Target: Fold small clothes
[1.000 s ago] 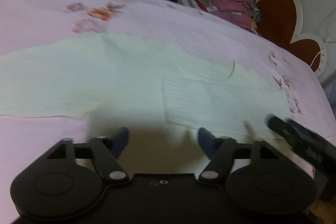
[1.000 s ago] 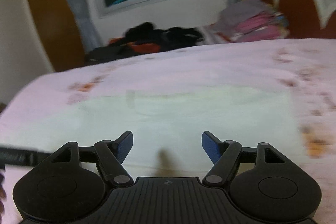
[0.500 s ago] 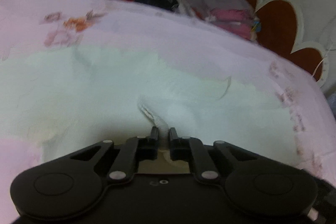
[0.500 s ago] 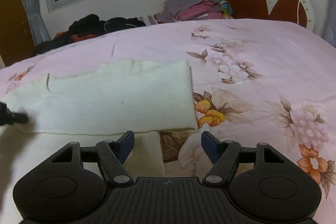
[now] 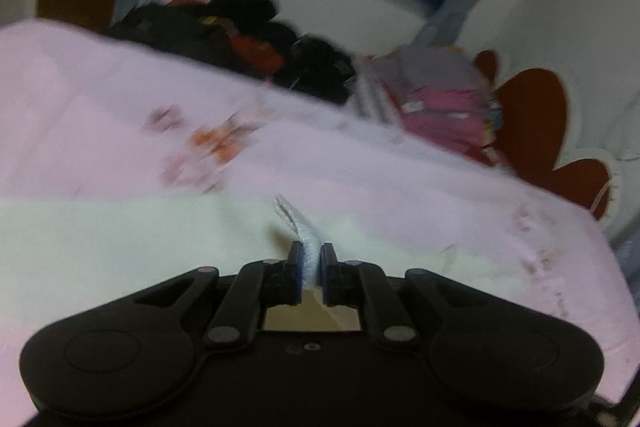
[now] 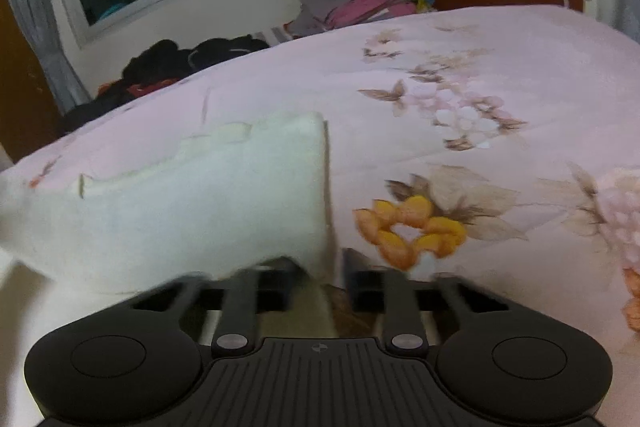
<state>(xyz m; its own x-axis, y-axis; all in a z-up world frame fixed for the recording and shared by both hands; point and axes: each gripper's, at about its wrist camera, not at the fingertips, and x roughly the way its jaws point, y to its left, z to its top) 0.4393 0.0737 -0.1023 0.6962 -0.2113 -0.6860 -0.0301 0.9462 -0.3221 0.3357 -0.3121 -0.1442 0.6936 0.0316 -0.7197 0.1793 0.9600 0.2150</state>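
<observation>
We pinch a raised fold of the cream garment point(image 5: 120, 247) in our left gripper point(image 5: 311, 259), while our right gripper point(image 6: 324, 273) has just been closing on its edge on the bed point(image 6: 500, 75).

No text, label, brand name or number can be read in either view. Only a small round quartered mark point(image 6: 319, 347) is seen on the right gripper's ribbed body, just behind the jaws, and two tiny round marks point(image 5: 309, 347) are seen behind the left jaws.

cream garment point(image 6: 208, 211), pink floral bedspread point(image 6: 460, 75)
</observation>
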